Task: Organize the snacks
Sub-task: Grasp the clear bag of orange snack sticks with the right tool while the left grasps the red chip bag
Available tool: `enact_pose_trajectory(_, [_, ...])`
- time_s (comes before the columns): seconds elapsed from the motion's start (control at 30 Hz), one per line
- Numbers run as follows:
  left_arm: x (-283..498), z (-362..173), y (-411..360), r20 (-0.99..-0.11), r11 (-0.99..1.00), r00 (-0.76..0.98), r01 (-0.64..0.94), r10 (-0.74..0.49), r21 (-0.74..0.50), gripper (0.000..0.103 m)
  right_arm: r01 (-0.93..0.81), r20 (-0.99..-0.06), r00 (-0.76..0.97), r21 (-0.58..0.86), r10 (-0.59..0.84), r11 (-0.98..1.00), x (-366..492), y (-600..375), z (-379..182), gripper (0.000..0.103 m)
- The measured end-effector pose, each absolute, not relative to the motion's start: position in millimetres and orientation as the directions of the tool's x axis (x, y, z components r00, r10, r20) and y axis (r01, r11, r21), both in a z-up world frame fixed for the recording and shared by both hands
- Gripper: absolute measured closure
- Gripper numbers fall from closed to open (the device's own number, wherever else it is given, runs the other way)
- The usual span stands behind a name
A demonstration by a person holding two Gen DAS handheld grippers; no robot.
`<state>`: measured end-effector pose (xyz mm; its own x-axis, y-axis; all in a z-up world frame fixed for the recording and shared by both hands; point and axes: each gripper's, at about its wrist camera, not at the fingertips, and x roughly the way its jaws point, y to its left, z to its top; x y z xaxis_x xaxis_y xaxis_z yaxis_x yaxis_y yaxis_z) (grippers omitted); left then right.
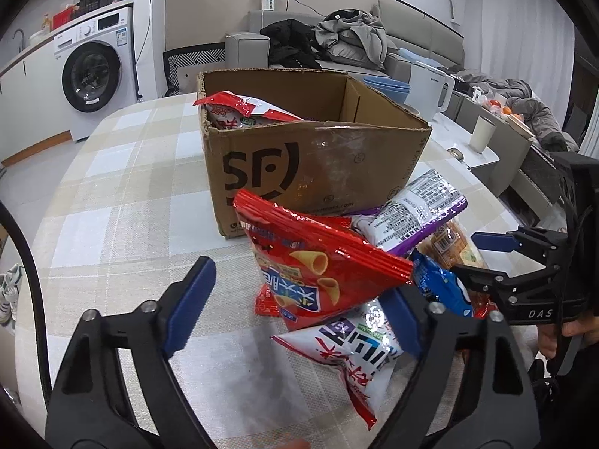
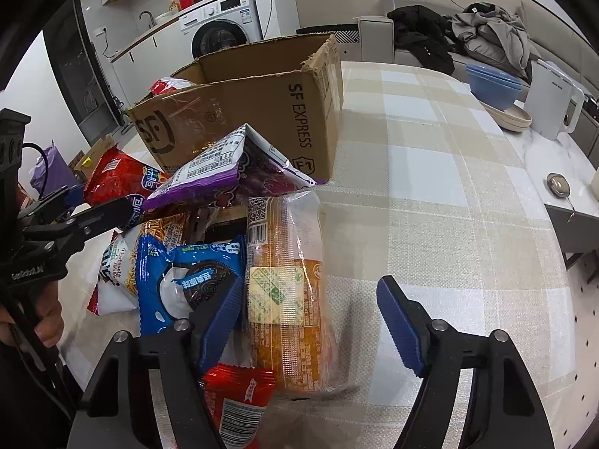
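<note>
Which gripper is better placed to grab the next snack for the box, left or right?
Probably right. The right gripper already straddles the clear orange packet, open, pads beside it. The left gripper is open in front of the red cone-snack bag, which leans on the pile, not squarely between the pads.

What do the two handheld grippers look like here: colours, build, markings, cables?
Both are black plastic scissor-style frames with silver pivot bolts and ribbed blue pads on the fingers. The left gripper carries white lettering on its body, seen from the right wrist camera; the right gripper shows white "DAS" lettering in the left wrist view. A black cable curves beside the left one.
</note>
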<state>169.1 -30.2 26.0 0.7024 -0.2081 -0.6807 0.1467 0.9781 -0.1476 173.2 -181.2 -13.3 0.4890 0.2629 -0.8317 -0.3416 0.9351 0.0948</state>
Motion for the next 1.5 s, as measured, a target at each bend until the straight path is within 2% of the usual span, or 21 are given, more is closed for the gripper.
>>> enact_pose_trajectory(0.07, [170, 25, -28, -0.673, 0.973, 0.703, 0.153, -0.231, -0.175, 0.033, -0.350, -0.829, 0.491, 0.094, 0.268, 0.932, 172, -180, -12, 0.034])
enact_pose_trajectory(0.13, [172, 23, -26, -0.670, 0.969, 0.700, 0.151, -0.245, -0.197, 0.039, -0.356, -0.827, 0.493, 0.091, 0.269, 0.930, 171, -179, -12, 0.036])
enact_pose_trajectory(0.17, [173, 23, -25, -0.666, 0.965, 0.700, 0.156, -0.259, -0.212, 0.047, -0.359, -0.827, 0.493, 0.090, 0.270, 0.929, 171, -179, -12, 0.038])
enact_pose_trajectory(0.3, [175, 21, -25, -0.658, 0.963, 0.704, 0.166, -0.268, -0.214, 0.056, -0.374, -0.823, 0.495, 0.087, 0.278, 0.923, 169, -177, -11, 0.044])
enact_pose_trajectory(0.5, [171, 22, -27, -0.648, 0.963, 0.714, 0.163, -0.265, -0.215, 0.058, -0.385, -0.820, 0.496, 0.087, 0.285, 0.919, 167, -175, -10, 0.052])
enact_pose_trajectory(0.6, [169, 23, -25, -0.641, 0.964, 0.722, 0.158, -0.261, -0.214, 0.059, -0.387, -0.819, 0.502, 0.074, 0.277, 0.919, 166, -173, -10, 0.062])
enact_pose_trajectory(1.07, [153, 41, -20, -0.600, 0.968, 0.762, 0.159, -0.244, -0.192, 0.059, -0.379, -0.801, 0.532, 0.063, 0.273, 0.923, 167, -176, -5, 0.065])
enact_pose_trajectory(1.5, [133, 63, -13, -0.564, 0.971, 0.792, 0.156, -0.233, -0.181, 0.059, -0.372, -0.728, 0.612, 0.081, 0.310, 0.925, 158, -183, 22, 0.066])
